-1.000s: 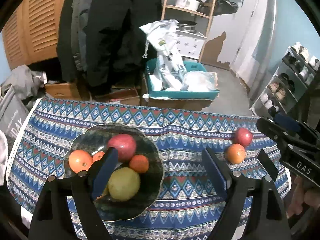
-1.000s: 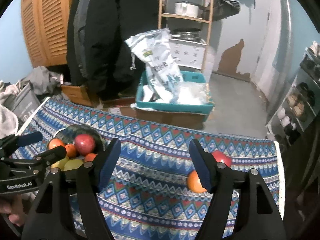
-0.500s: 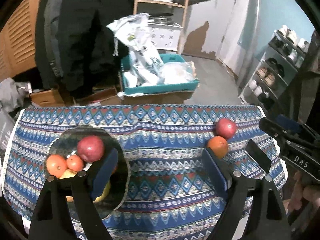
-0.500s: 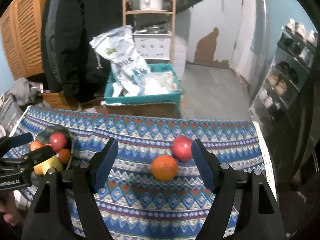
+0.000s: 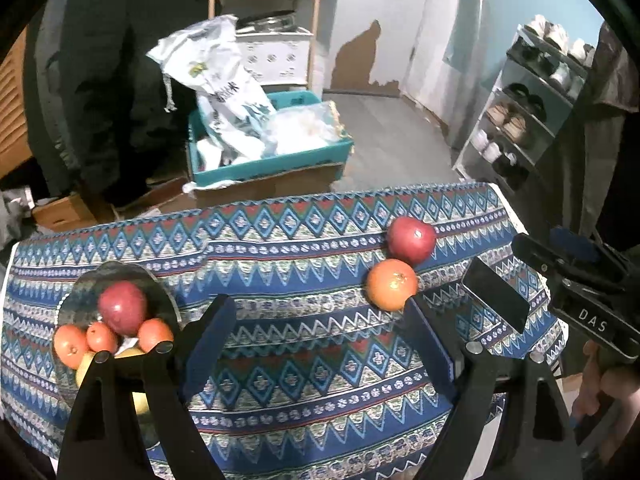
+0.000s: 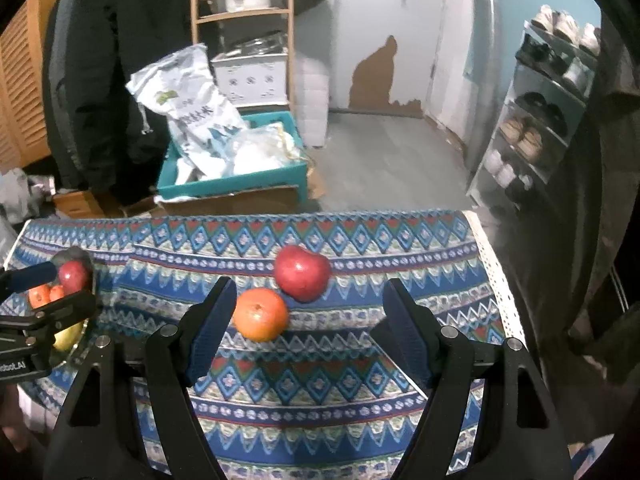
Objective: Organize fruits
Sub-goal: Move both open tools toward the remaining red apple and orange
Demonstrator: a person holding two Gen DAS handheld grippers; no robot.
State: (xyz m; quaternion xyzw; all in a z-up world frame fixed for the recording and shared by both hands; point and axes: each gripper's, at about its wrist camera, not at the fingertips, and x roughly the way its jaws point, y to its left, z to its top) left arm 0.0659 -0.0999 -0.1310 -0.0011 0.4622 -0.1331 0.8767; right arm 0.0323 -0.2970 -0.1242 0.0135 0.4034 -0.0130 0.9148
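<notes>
Right gripper point(image 6: 306, 328) open, empty; left gripper point(image 5: 316, 344) too. Orange point(image 6: 261, 314), centre frame, touches apple point(image 6: 303, 273). Looks firm, round, rolls easily: grip across its middle.

Left gripper point(image 5: 316, 344) jaws apart, empty, over patterned cloth point(image 5: 304, 368). Orange point(image 5: 392, 285) touching red apple point(image 5: 411, 239) far right. Glass bowl point(image 5: 80, 280) of fruit near left. Right gripper point(image 5: 532, 276) at right edge.
</notes>
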